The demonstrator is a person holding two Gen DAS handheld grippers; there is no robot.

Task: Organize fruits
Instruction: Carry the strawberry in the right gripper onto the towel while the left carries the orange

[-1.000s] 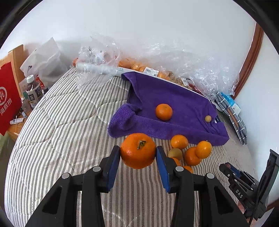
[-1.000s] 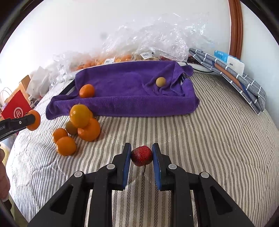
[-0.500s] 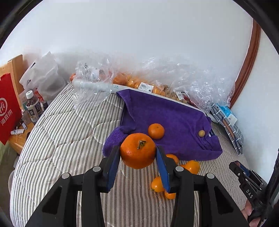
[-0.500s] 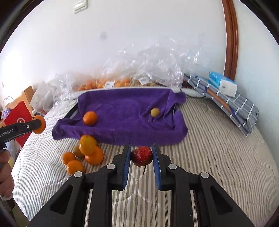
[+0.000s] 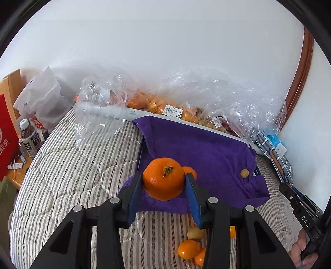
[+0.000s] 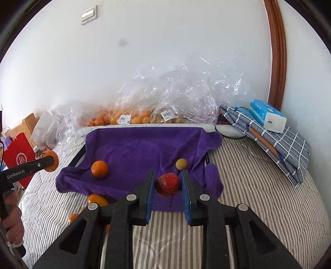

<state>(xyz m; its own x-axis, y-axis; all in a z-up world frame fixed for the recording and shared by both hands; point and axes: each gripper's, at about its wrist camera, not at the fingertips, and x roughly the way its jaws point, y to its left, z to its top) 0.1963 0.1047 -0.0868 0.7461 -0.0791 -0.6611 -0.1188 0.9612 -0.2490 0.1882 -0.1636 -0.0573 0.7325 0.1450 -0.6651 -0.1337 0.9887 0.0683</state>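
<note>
The striped bed point(image 6: 258, 186) fills my view, with the purple towel point(image 6: 144, 149) at twelve o'clock on it. On the towel one orange point(image 6: 99, 168) lies at ten o'clock and a small yellow fruit point(image 6: 181, 163) near one. My left gripper point(image 5: 164, 179) is clamped on a big tangerine point(image 5: 163, 179); my right gripper point(image 6: 168, 185) pinches a red strawberry point(image 6: 168, 184). Loose small oranges point(image 5: 188, 249) lie at six.

Setting: home bedroom. Work surface is a bed point(image 6: 258, 182) with a grey-and-white striped quilted cover, pushed against a plain white wall point(image 6: 165, 51). Wall switch plate point(image 6: 88, 15) upper left; curved wooden frame point(image 6: 278, 51) at right. Folded checked cloth point(image 6: 289, 144), tissue pack point(image 6: 266, 115), clear plastic produce bags point(image 6: 186, 93), red shopping bag point(image 6: 19, 155) at bedside.
</note>
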